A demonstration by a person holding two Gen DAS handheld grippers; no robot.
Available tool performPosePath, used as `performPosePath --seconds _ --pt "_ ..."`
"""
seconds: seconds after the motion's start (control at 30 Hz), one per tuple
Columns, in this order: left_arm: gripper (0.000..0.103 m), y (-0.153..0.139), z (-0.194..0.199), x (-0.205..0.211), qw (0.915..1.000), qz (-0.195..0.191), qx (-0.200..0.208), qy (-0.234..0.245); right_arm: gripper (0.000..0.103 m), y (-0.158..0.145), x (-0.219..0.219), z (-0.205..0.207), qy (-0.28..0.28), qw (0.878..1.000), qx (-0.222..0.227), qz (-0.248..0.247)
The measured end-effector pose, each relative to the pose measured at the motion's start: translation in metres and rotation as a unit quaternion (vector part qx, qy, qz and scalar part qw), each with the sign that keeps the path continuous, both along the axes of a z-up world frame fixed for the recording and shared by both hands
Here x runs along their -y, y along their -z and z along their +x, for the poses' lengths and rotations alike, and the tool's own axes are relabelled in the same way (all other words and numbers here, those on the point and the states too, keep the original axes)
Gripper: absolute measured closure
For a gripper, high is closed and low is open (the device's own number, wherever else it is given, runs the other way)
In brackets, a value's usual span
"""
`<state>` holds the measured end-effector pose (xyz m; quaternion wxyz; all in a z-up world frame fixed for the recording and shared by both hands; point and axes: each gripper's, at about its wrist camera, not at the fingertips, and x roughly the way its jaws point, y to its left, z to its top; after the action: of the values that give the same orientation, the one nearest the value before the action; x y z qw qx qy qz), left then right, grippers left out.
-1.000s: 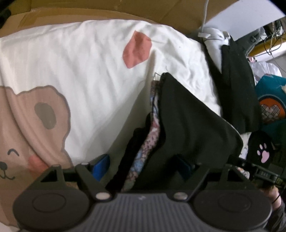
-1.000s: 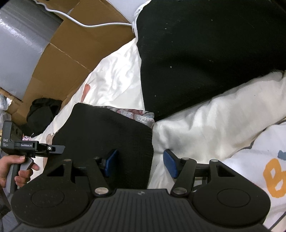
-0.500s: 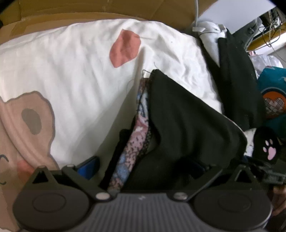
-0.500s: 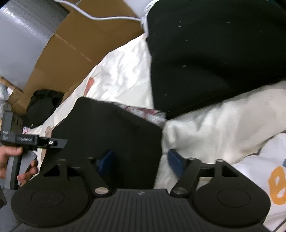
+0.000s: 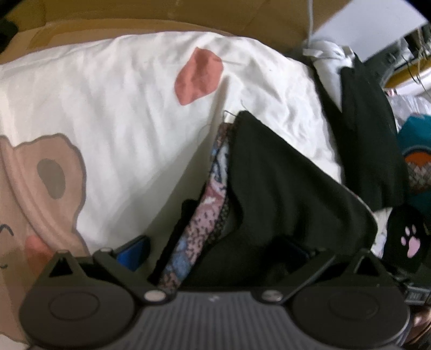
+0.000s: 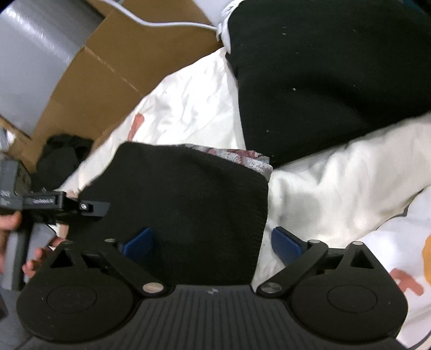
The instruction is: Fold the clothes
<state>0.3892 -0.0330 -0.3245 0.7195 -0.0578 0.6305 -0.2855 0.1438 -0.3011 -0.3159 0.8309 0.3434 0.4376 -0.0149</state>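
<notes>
Black garment [image 6: 188, 204]: lay folded on the white bedding [image 5: 121, 107], patterned lining showing.
Left tongs [image 5: 215, 253]: spread wide, gripping nothing.
Right tongs [image 6: 212, 242]: just opened, garment released.
Remaining: other black clothes [image 6: 323, 80].

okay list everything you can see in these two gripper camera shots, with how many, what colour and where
folded garment: one, black with a patterned pink-blue layer, on the sheet between both grippers
bed sheet: one, white with bear print, under everything
black cloth: one, black, beyond the folded garment
cardboard: brown, behind the bed
cable: one, white, over the cardboard
teal item: one, teal with an orange heart, right edge of left view
left gripper: jaws open, have just been opening, garment between them
right gripper: jaws open, have just been opening, over the garment's edge
hand: one, holding the left gripper's handle
</notes>
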Motion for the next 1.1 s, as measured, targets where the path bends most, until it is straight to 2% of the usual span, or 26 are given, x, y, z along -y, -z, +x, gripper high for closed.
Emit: performPosePath --seconds 0.17,0.23,0.47,0.6,0.8,0.97,1.1 --pt "0.000 0.002 -0.001 -0.013 0.9974 -0.031 -0.006 -0.065 0.002 0.002 0.006 -0.004 0.008 1.000 0.009 0.018" --pt "0.000 0.002 -0.003 -0.013 0.9961 -0.033 -0.001 -0.082 0.002 0.002 0.006 -0.004 0.009 1.000 0.010 0.016" --pt "0.000 -0.003 -0.010 0.005 0.9975 -0.005 0.057 -0.042 0.002 0.003 0.007 -0.004 0.017 1.000 0.010 0.023" --pt "0.003 -0.005 -0.004 0.006 0.9984 0.002 0.046 -0.034 0.002 0.002 0.007 0.000 -0.003 1.000 0.005 0.019" --pt "0.026 -0.019 -0.002 0.001 0.9993 -0.005 0.038 0.002 0.014 -0.003 0.012 0.003 -0.004 1.000 -0.004 0.016" --pt "0.028 -0.024 -0.007 -0.001 0.9987 0.002 0.039 0.033 0.027 -0.008 0.010 0.002 -0.017 1.000 -0.005 0.009" --pt "0.028 -0.020 -0.006 -0.010 0.9992 -0.011 0.023 0.032 0.039 -0.010 0.009 0.001 -0.026 1.000 -0.008 0.005"
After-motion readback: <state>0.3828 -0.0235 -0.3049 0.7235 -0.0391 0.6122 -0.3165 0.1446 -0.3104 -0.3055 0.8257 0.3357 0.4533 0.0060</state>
